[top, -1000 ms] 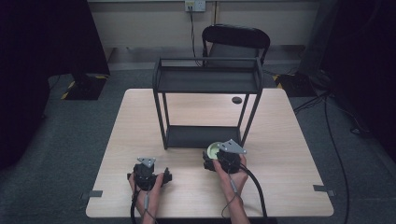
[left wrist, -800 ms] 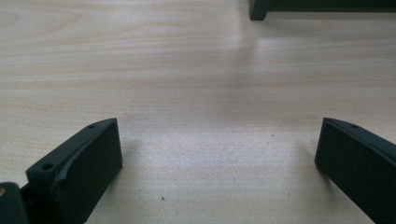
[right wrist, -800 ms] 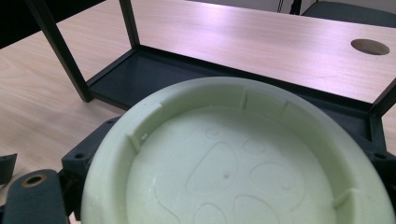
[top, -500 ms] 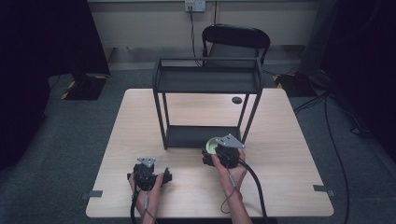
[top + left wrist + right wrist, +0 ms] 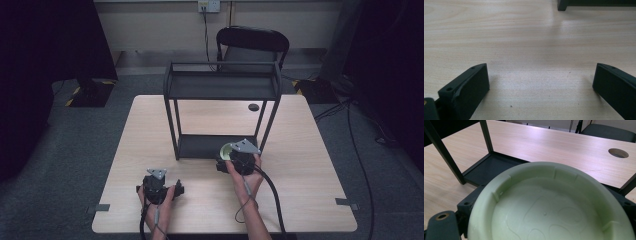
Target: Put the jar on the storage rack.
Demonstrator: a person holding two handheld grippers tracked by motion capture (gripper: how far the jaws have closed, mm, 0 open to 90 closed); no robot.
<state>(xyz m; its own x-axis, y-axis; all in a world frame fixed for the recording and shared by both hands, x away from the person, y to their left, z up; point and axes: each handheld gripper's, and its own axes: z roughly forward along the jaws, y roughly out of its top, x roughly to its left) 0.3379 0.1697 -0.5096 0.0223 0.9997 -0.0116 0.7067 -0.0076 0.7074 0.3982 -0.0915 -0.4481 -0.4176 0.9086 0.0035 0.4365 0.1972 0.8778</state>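
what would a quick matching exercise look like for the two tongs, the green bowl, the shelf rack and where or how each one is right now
Things:
1. left tongs
2. right tongs
3. green bowl
4. black shelf rack

States:
A. standing at the middle of the table, both shelves bare
B. open, resting low over bare wood
C. held just in front of the rack's bottom shelf
D. shut on the bowl's sides

Pairs: 1-B, 2-D, 3-C, 4-A
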